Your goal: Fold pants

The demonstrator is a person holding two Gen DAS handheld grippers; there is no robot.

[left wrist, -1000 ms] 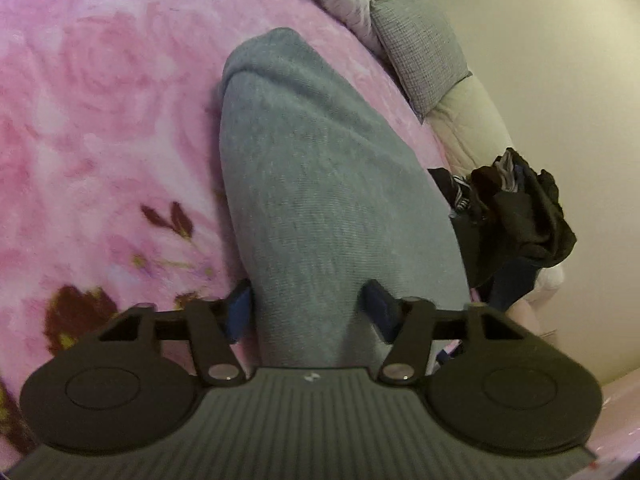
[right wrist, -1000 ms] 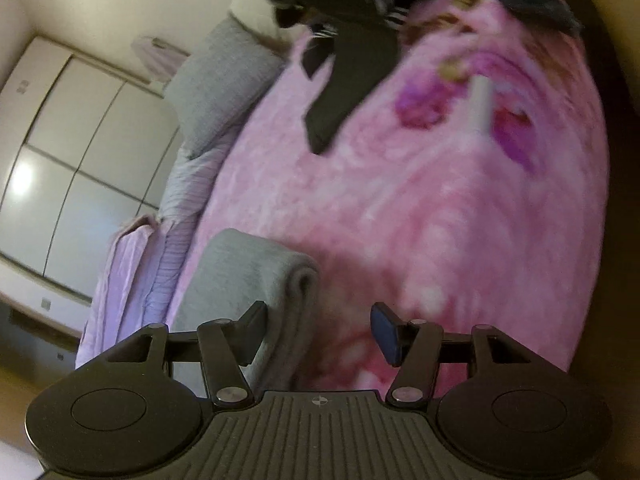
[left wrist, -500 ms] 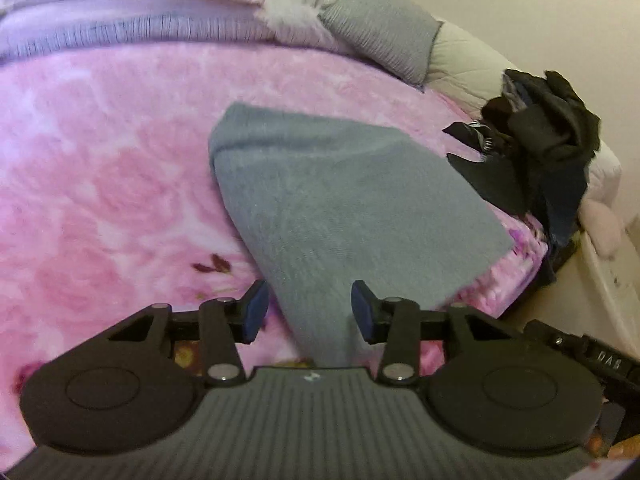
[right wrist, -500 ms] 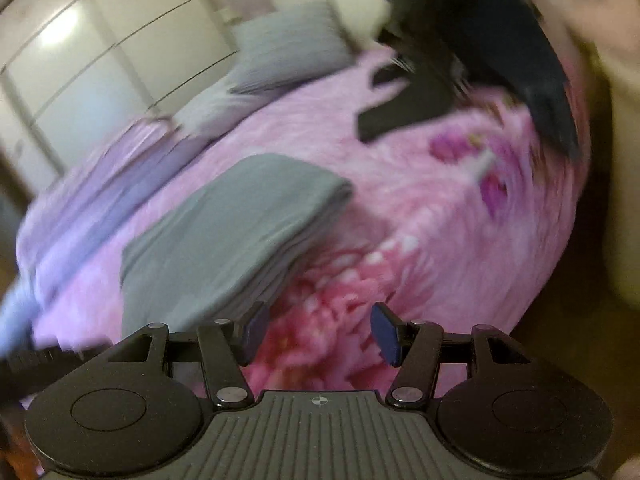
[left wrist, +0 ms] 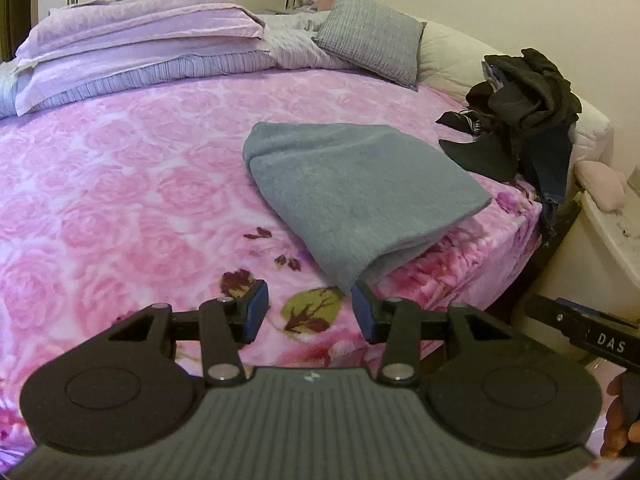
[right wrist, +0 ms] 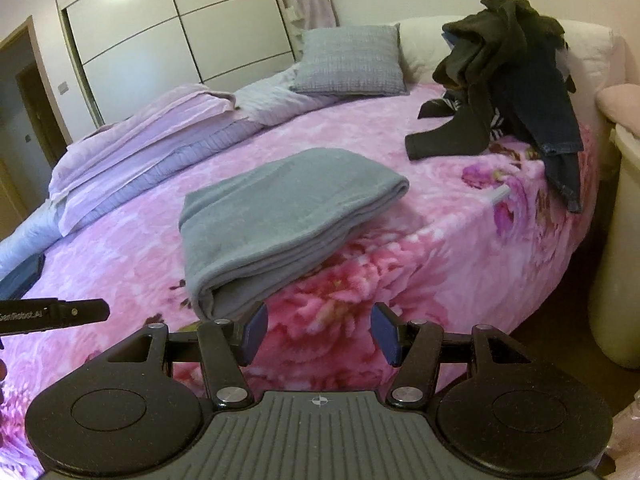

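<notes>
My left gripper sits with jaws apart, nothing between the blue pads, clear of the cloth. My right gripper is likewise spread and empty, above the blanket edge. Each gripper's side shows at the frame edge of the other's view. Just past both sets of fingertips lie the grey pants, folded into a flat layered stack on the pink floral blanket, near the bed's front corner. Further right, a heap of dark clothes piles at the bed's far right side, some hanging over the edge. Behind: grey pillow, lilac folded bedding on the left, white wardrobe doors at the back.
</notes>
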